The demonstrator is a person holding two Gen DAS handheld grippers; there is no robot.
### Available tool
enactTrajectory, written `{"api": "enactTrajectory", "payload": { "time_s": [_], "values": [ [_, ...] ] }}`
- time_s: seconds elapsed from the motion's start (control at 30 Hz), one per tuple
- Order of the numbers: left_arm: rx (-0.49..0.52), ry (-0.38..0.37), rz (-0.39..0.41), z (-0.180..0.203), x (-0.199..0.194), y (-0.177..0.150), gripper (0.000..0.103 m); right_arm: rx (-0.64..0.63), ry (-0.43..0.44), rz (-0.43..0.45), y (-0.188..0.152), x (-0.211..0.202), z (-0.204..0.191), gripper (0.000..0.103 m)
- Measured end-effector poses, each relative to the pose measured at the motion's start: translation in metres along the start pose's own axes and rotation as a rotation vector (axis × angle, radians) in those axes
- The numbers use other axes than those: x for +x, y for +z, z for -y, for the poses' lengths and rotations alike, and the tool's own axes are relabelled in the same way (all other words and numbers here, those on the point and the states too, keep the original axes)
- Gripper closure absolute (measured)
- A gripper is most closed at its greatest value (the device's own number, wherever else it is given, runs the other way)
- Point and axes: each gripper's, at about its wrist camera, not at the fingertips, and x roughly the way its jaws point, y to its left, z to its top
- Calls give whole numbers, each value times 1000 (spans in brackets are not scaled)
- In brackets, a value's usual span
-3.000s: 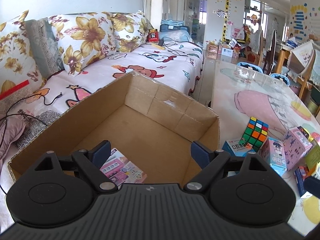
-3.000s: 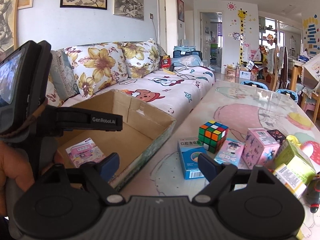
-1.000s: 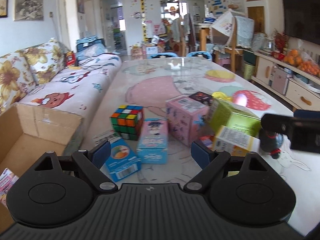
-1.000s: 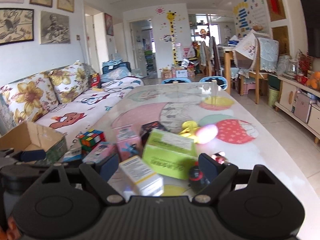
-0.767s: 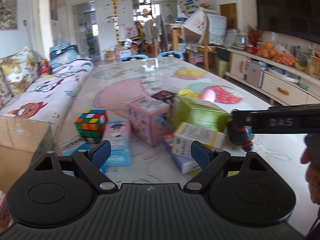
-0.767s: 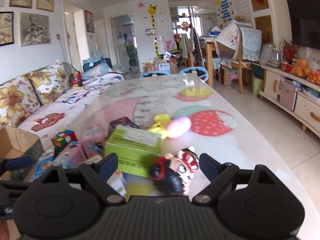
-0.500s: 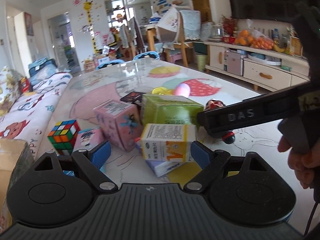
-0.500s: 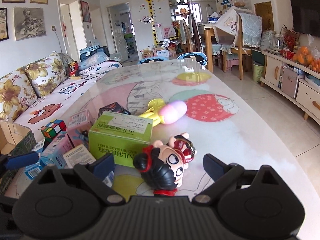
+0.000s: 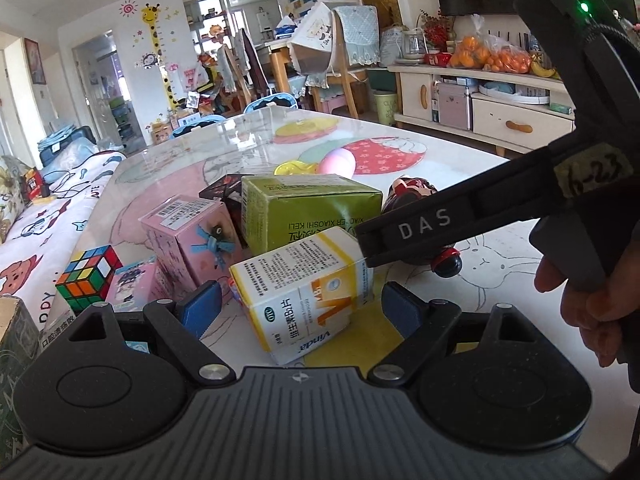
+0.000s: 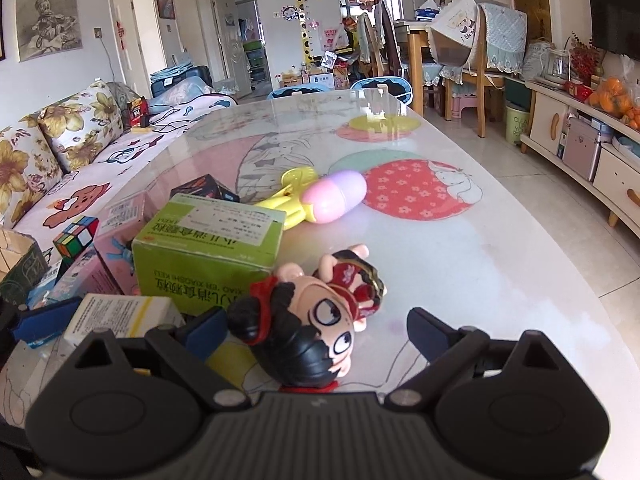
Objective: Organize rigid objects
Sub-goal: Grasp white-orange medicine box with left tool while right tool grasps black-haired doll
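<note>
Risk assessment: both grippers stand with jaws wide, nothing gripped. Left gripper (image 9: 298, 306) straddles the tilted white-and-yellow box (image 9: 304, 294), which leans on other cartons on the counter (image 10: 460, 264). Right gripper (image 10: 318, 326) brackets the doll figure (image 10: 312, 320), lying beside the green box (image 10: 208, 256). Rounded head may slip from closing pads; the leaning box may topple or drag neighbours.

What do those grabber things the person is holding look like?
Each gripper is black plastic with a ribbed body, two round discs, silver screws and blue pads on its jaws. That goes for the left gripper and the right gripper. Seen from the side, the right one has a long black bar printed "DAS", a yellowish handwritten label and a small green light.
</note>
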Motion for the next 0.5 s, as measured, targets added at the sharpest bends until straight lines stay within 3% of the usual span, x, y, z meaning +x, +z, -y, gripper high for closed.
{"api": "enactTrajectory", "payload": {
  "time_s": [0.4, 0.5],
  "values": [
    [-103, 113, -2, 3, 5, 7, 0, -3, -24, -3, 2, 3, 2, 9],
    [-130, 121, -15, -7, 2, 5, 11, 1, -20, -18, 2, 5, 1, 15]
  ]
}}
